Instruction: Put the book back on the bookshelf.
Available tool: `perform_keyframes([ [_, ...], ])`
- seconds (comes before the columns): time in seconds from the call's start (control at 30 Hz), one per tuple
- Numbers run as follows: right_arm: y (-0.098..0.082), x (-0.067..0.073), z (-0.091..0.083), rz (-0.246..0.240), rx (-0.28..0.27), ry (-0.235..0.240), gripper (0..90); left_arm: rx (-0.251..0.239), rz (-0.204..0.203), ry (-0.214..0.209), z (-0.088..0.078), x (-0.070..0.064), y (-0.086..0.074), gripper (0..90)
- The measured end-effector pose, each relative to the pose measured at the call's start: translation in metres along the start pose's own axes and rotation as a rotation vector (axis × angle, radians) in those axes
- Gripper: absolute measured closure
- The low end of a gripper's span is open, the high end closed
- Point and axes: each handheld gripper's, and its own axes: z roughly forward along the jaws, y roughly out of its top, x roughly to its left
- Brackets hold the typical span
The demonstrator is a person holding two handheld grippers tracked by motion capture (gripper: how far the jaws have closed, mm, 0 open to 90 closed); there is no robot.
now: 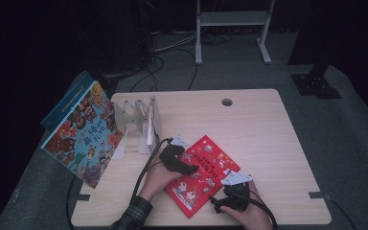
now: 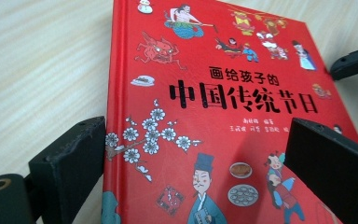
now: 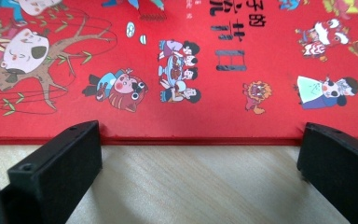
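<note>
High view: a red book (image 1: 202,174) lies flat on the table (image 1: 268,139), near edge centre. Left gripper (image 1: 188,168) over its left corner, right gripper (image 1: 212,203) at its near edge; both jaws spread wide, gripping nothing.

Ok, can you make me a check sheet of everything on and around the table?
Surface: light wooden table, round hole near its far edge.
Job's things: red picture book flat at the near edge; clear book rack at the far left.
Clutter: blue picture book leaning at the left edge.
Grippers: left claw open over the red book; right claw open at its near edge.
Cables: one trails from each claw.
Surroundings: grey floor, white stand legs.
</note>
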Motion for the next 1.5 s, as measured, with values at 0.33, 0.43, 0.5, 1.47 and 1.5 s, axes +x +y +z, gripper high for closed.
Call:
perform_keyframes([
  [0.33,-0.001,-0.001,-0.001,-0.008,0.000,0.008,0.0,0.013,0.063,-0.042,-0.032,-0.006,0.022,11.9],
  [0.43,-0.001,-0.001,-0.002,-0.004,0.003,0.011,0.0,-0.011,0.075,-0.047,-0.042,-0.012,0.027,15.2],
  [0.5,-0.001,-0.001,-0.002,-0.004,0.004,0.012,0.0,-0.009,0.095,-0.044,-0.046,-0.015,0.030,18.6],
  [1.47,-0.003,-0.003,-0.003,-0.007,-0.001,0.008,0.0,-0.145,0.216,-0.214,-0.088,-0.055,0.061,53.0],
  [1.5,-0.003,-0.003,-0.003,-0.006,-0.001,0.008,0.0,-0.144,0.217,-0.218,-0.089,-0.055,0.062,53.0],
])
